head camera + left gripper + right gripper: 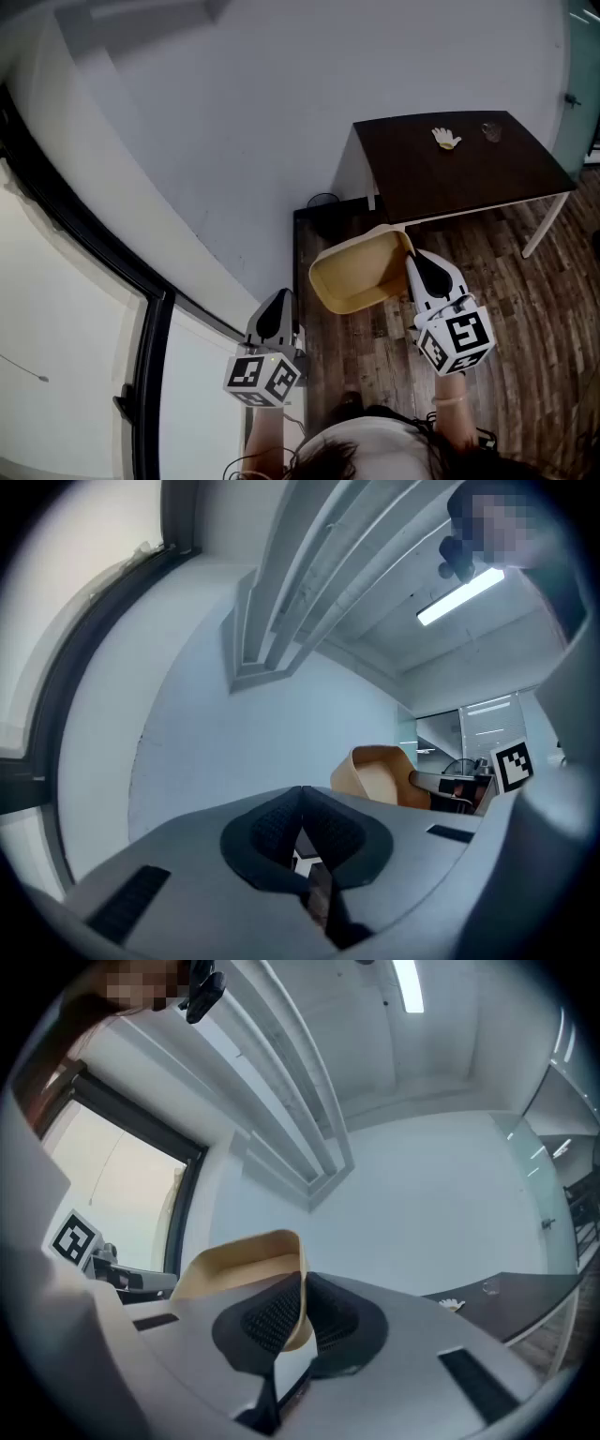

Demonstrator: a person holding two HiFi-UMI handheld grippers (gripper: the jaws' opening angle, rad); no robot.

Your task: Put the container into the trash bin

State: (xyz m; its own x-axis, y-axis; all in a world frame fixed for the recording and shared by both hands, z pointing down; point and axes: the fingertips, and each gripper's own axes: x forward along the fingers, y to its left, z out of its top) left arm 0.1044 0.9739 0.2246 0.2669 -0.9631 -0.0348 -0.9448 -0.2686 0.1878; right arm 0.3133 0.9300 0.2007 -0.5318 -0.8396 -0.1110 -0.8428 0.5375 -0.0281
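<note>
A tan paper container (358, 274) hangs in the air above the wooden floor, its open side facing up and left. My right gripper (416, 259) is shut on its right rim; in the right gripper view the thin rim (302, 1290) sits pinched between the dark pads. The left gripper (277, 309) is lower left of the container, apart from it, jaws shut with nothing between them. From the left gripper view the container (380, 774) shows to the right. A small black bin (323, 202) stands on the floor by the wall, beyond the container.
A dark table (459, 164) with white legs stands at the upper right, with a glove-like thing (446, 138) and a small clear item (491, 130) on it. A pale wall runs along the left, with a black-framed window (141, 281) beside the left gripper.
</note>
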